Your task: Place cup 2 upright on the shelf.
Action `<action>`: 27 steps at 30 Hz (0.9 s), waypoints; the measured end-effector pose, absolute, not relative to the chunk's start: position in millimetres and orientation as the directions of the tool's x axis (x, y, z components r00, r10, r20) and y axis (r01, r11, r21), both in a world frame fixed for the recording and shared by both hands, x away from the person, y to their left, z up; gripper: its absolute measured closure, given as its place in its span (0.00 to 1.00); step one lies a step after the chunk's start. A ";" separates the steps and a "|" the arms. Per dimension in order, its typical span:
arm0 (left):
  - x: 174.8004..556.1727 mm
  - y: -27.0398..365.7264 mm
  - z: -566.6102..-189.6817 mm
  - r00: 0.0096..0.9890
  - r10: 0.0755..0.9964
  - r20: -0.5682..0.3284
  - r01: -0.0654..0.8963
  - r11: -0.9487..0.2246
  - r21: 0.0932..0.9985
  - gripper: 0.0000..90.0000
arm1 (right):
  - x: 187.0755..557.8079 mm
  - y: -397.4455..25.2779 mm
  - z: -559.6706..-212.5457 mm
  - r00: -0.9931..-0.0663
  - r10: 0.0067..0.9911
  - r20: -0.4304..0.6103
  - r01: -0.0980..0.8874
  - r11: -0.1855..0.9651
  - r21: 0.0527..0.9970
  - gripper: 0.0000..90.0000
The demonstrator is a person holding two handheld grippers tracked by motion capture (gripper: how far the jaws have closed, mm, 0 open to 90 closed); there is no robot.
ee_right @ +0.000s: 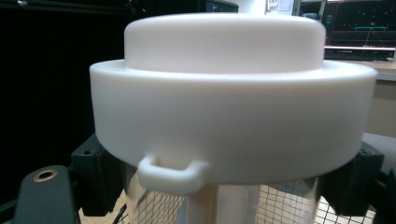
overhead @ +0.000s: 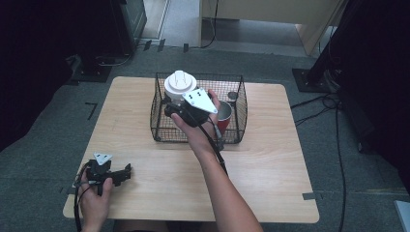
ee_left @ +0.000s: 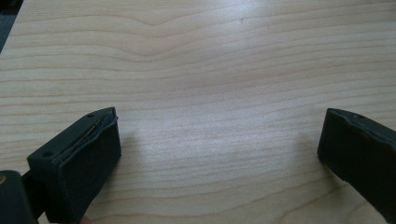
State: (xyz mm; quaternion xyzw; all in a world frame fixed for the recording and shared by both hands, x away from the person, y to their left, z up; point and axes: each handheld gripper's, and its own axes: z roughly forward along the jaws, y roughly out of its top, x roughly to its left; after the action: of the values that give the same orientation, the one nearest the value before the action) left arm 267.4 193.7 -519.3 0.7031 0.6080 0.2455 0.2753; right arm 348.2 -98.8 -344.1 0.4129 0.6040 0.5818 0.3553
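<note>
A clear container with a wide white lid [overhead: 180, 84] hangs above the black wire basket [overhead: 162, 130], upright. My right gripper [overhead: 175, 105] is shut on its clear body just under the lid. In the right gripper view the lid [ee_right: 231, 112] looms close, with a small loop handle on its rim, and a black jaw presses the body on each side of my right gripper [ee_right: 224, 189]. My left gripper [overhead: 126, 172] rests open on the table near the front left corner. Bare wood lies between the jaws of my left gripper [ee_left: 219, 154].
A red cup [overhead: 225, 117] stands inside the basket at its right side, with a small dark round thing [overhead: 232, 95] behind it. The light wooden table [overhead: 270, 159] is bare around the basket. Cables and black stands lie on the grey floor.
</note>
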 end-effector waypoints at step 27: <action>267.4 193.7 -519.4 0.141 0.990 0.011 0.719 -0.110 0.686 0.00 | 409.6 -87.5 -384.4 -0.378 0.924 0.062 0.220 0.025 0.975 0.18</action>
State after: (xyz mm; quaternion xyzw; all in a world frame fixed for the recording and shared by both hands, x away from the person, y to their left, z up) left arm 267.4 193.7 -519.4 0.7033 0.6075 0.2458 0.2754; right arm 409.6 -87.5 -384.4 0.4502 0.6355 0.5339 0.3294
